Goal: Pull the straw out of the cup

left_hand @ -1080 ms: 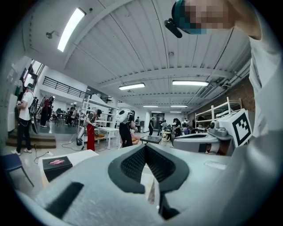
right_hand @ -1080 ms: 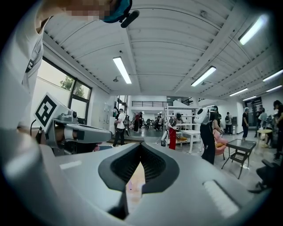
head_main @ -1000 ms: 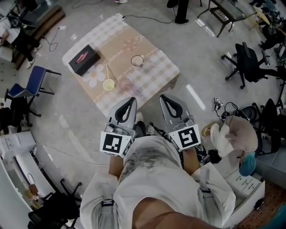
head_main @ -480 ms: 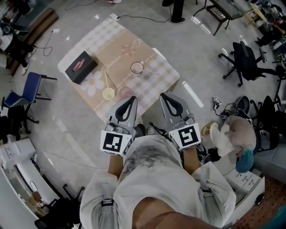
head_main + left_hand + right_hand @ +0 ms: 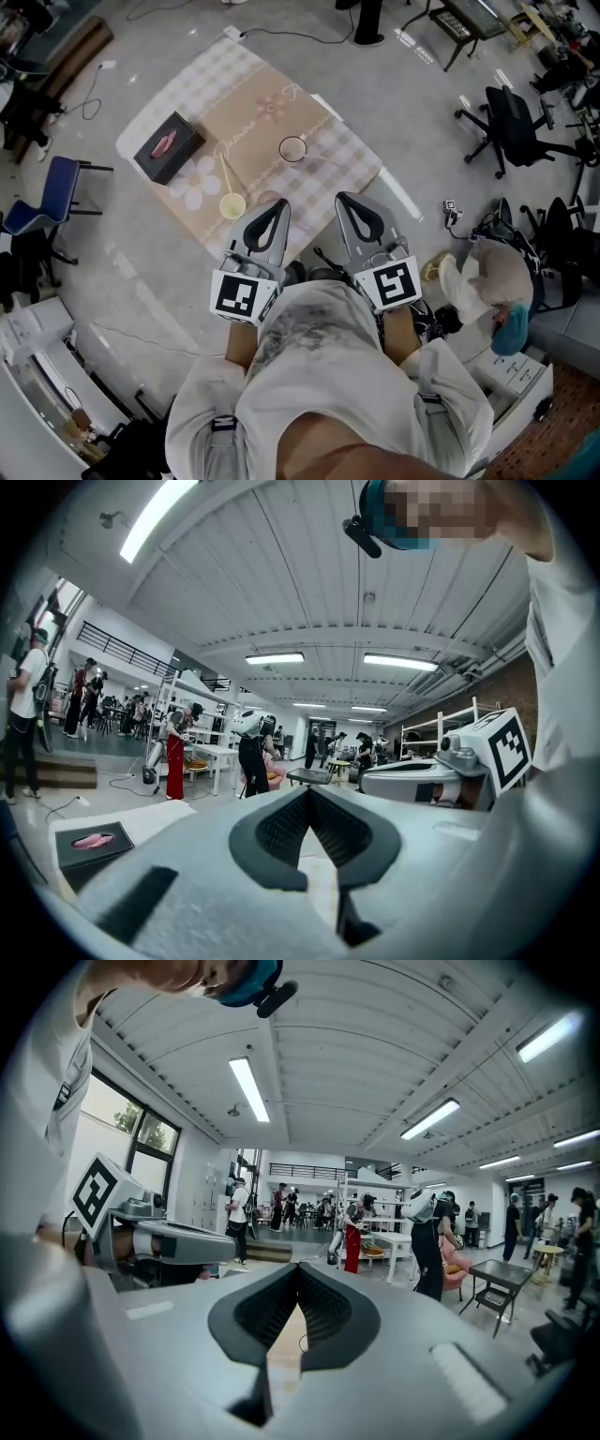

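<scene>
Grippers side by side at the near edge of the checked-cloth table [image 5: 255, 101]: my left gripper [image 5: 277, 204] and right gripper [image 5: 344, 199] each have their jaws pressed together on nothing. Just beyond the left one stands the pale yellow cup [image 5: 232, 205], with the straw [image 5: 225, 174] in it leaning away from me. A dark-rimmed glass [image 5: 292, 148] and a black box [image 5: 167, 147] sit farther back.

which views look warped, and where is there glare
Left gripper view: heavy fisheye bend, black corners, ceiling light strip blown out. Right gripper view: same fisheye, tube light glaring. Head view: milder bend, table evenly lit.
</scene>
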### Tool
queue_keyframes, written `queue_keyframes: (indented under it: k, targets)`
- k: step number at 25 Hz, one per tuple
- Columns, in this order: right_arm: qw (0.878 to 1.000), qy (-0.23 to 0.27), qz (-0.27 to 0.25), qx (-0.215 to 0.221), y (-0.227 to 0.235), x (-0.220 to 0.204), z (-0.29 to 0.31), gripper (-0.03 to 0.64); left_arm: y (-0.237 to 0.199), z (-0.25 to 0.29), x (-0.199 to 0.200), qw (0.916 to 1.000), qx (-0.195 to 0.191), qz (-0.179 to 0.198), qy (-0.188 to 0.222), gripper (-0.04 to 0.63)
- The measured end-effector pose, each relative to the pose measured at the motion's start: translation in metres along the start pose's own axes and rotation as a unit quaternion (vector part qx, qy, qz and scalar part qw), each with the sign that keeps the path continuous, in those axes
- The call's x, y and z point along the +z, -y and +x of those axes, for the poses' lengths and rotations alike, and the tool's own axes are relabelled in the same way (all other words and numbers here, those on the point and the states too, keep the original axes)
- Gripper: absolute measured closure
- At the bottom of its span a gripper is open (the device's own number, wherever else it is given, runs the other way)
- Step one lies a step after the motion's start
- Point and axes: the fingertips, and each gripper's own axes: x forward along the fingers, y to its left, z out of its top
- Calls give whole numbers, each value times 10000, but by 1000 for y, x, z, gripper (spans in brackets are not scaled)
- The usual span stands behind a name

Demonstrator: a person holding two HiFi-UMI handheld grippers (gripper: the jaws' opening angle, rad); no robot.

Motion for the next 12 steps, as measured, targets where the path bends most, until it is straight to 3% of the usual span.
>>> queue_keyframes:
  k: [12]
  targets:
    - [9999,-134,-86,-65,17,-5,32,606,-25,19,-6,9997,-74,-215,-82,589]
